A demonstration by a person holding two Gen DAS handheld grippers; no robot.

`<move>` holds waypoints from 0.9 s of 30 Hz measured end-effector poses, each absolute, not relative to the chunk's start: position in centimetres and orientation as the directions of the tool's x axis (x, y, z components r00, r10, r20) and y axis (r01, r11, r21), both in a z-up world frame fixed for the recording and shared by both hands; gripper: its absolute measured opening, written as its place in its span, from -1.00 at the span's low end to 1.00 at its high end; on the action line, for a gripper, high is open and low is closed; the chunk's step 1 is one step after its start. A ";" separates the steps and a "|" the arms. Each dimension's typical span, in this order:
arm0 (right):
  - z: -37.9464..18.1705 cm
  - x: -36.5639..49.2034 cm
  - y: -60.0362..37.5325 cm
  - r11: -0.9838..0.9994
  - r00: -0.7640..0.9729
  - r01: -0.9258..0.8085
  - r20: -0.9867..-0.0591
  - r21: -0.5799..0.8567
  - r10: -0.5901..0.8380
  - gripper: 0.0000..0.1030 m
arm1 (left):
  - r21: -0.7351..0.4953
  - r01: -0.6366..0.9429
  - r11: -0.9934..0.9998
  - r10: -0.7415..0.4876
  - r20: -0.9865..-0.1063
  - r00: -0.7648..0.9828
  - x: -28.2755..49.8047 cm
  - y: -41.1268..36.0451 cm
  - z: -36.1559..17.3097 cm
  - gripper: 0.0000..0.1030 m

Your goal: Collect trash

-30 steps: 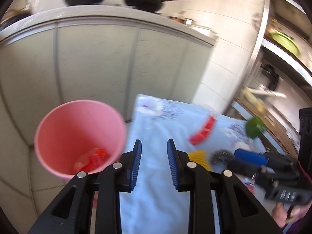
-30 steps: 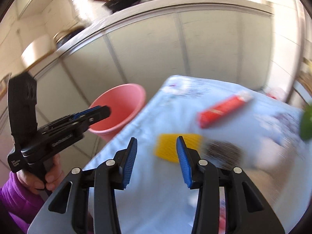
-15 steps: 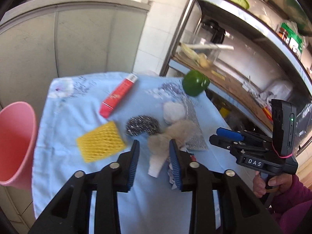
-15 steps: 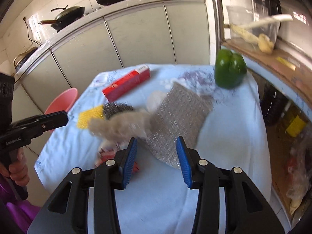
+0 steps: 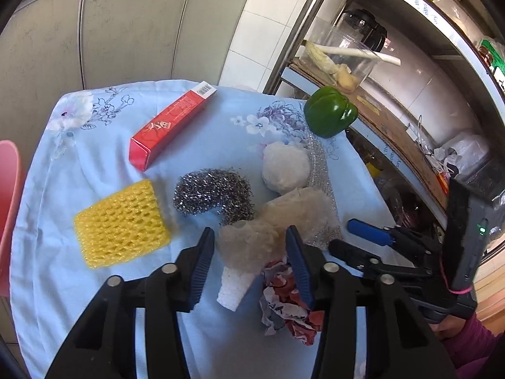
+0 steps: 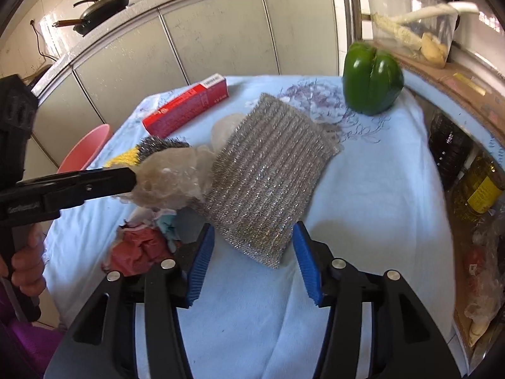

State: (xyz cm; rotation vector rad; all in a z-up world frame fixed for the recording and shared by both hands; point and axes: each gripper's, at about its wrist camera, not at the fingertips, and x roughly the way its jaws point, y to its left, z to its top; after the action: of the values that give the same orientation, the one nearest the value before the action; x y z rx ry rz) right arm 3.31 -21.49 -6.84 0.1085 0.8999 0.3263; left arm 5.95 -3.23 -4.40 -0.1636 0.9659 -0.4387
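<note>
A beige crumpled wad [image 5: 249, 246] lies on the blue floral tablecloth [image 5: 94, 164]. My left gripper [image 5: 251, 254] is open, with a pad on either side of the wad. Below the wad sit a white foam scrap [image 5: 233, 287] and a crumpled red wrapper [image 5: 290, 303]. My right gripper [image 6: 252, 262] hovers over the near edge of a silver scouring cloth [image 6: 268, 183]; its jaws are opening and its pads do not touch the cloth. A pink bin [image 6: 85, 151] stands off the table's left side.
On the cloth lie a red box [image 5: 170, 126], a yellow net sponge [image 5: 121, 224], steel wool [image 5: 214, 195], a white ball [image 5: 285, 170] and a green pepper [image 6: 372, 79]. A metal shelf rack with oil bottles [image 6: 479, 189] stands on the right, and grey cabinets behind.
Both views swung from the pink bin and cabinets onto the table's clutter and came lower. Both grippers' jaws widened, and the left now straddles the beige wad.
</note>
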 end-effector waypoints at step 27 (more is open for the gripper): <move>-5.0 2.2 -26.9 0.978 0.594 -0.100 -0.777 0.185 0.208 -0.95 | -0.225 0.032 0.974 -0.195 -0.753 0.629 0.2 6.7 -2.3 -0.70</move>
State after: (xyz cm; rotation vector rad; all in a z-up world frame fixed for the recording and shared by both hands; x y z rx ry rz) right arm 2.18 -26.94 -4.95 0.1266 0.9180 0.1797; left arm 0.22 6.70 -2.27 -0.1975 0.8825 -0.1310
